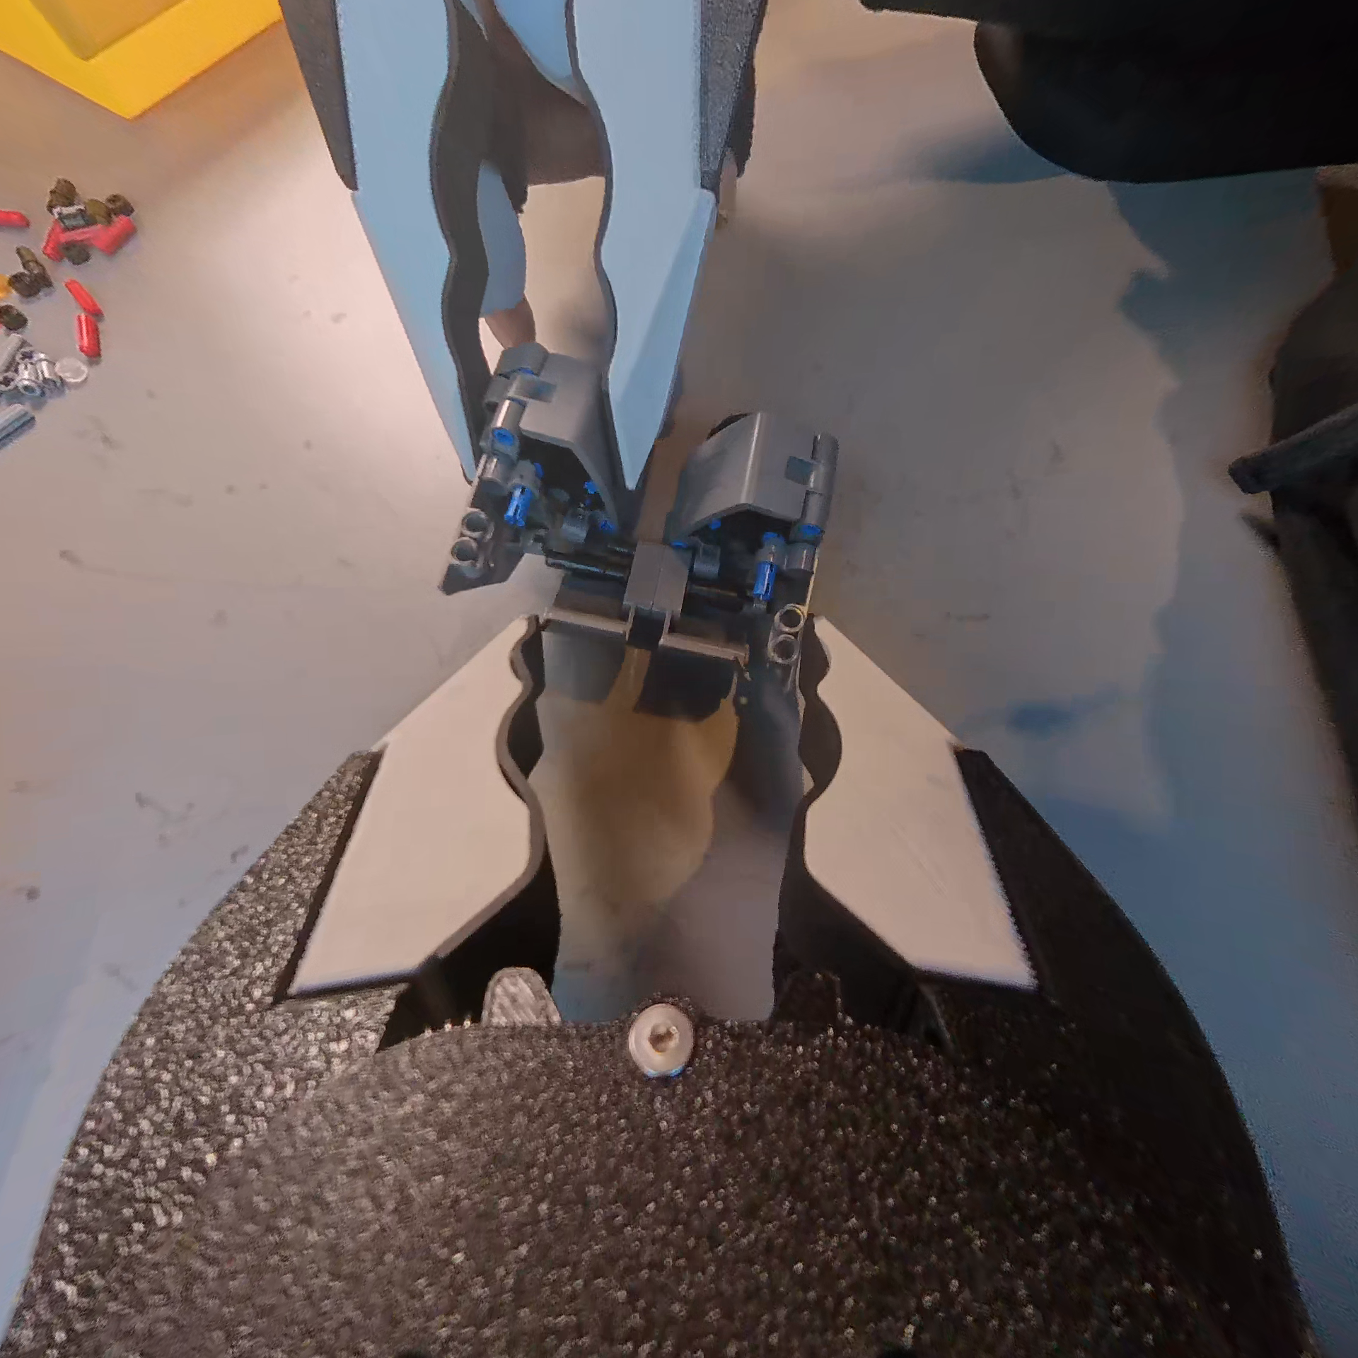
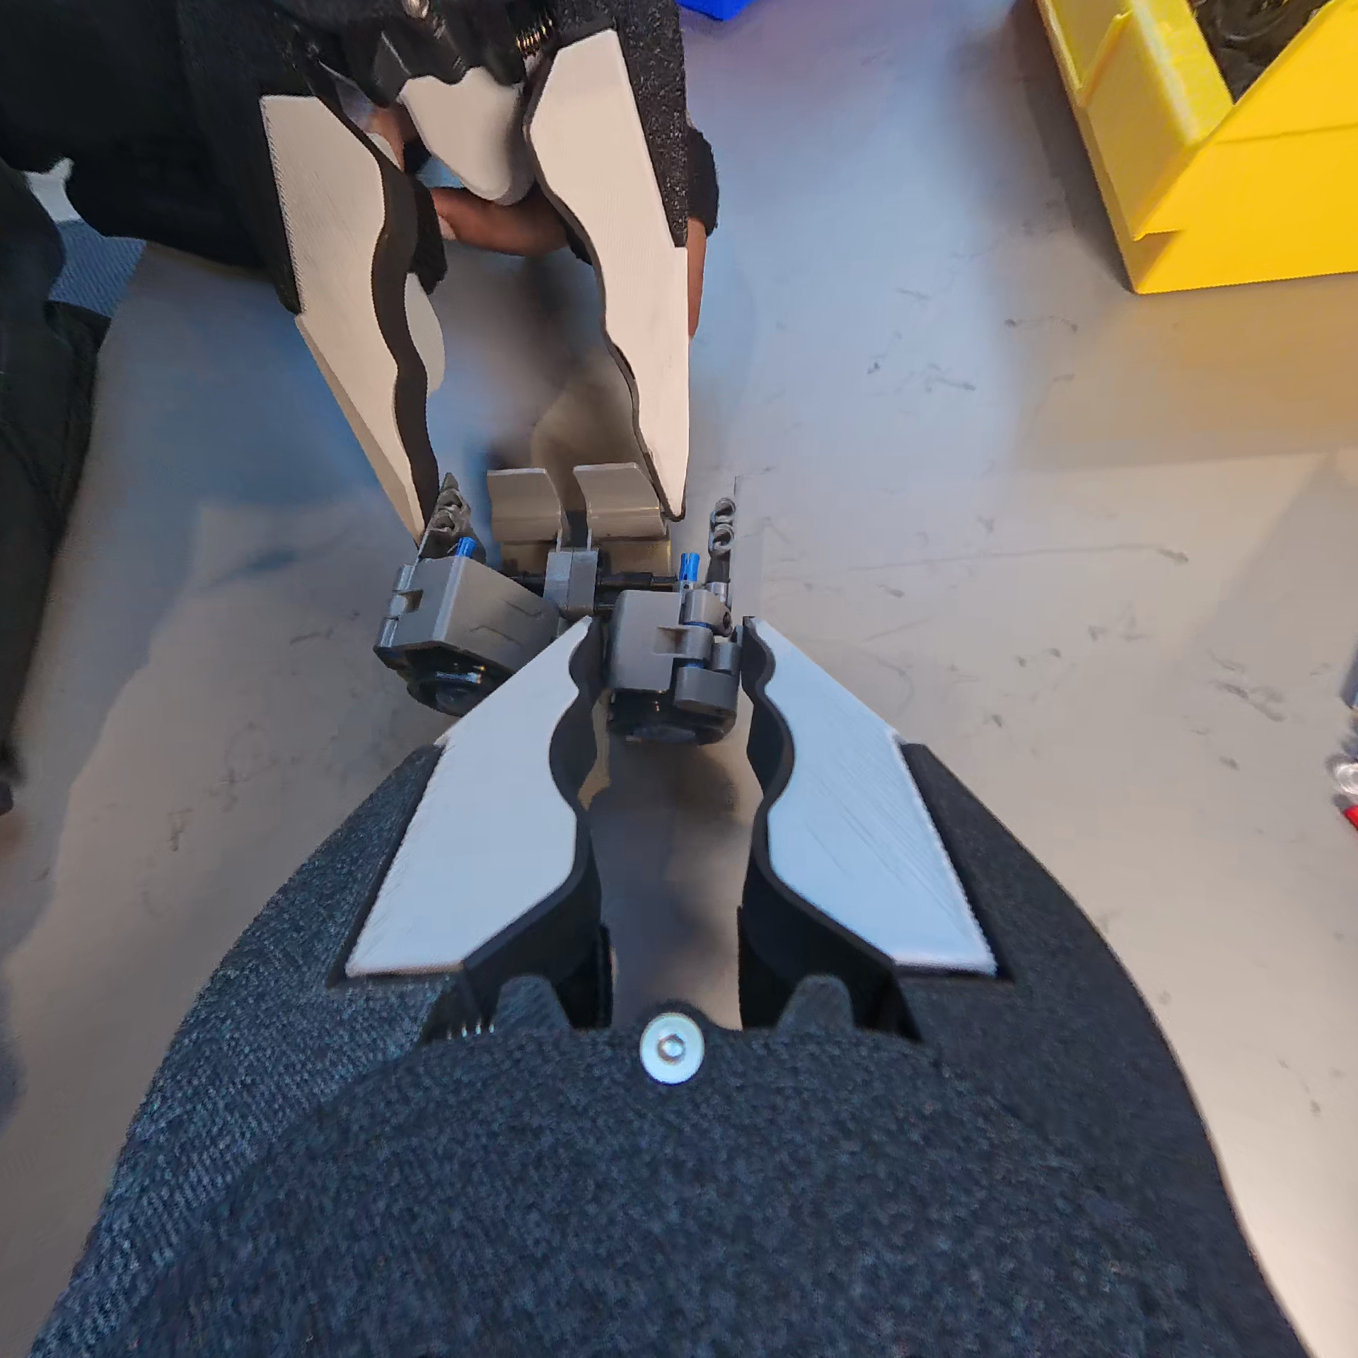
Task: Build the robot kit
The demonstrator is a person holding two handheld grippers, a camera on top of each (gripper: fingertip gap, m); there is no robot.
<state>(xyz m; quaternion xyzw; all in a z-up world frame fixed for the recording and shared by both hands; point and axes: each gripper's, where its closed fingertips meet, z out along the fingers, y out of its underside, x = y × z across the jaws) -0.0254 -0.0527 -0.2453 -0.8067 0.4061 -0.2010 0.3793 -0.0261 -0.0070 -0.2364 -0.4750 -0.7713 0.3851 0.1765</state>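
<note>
left hand-held gripper (image 1: 665,624) clamped near end of grey brick assembly (image 1: 647,529), fingers on both flanks. right hand-held gripper (image 2: 665,624) closed around one fender block at opposite end. assembly sat low over grey worktop (image 1: 220,661), two fender blocks and blue pins fitted. loose small parts (image 1: 51,294) lay apart, near yellow bin (image 2: 1212,162). underside contact hidden; bin contents unclear.

— What do my tools look like up close?

— My left gripper (image 1: 672,624) has pale grey fingers (image 1: 433,830) with wavy black inner edges, set in a coarse, speckled black body with one silver screw (image 1: 659,1045) at its middle.

— And the other?

— My right gripper (image 2: 665,624) matches: pale, finely ridged fingers (image 2: 845,823), a woven-looking dark body, a silver screw (image 2: 670,1048).
</note>
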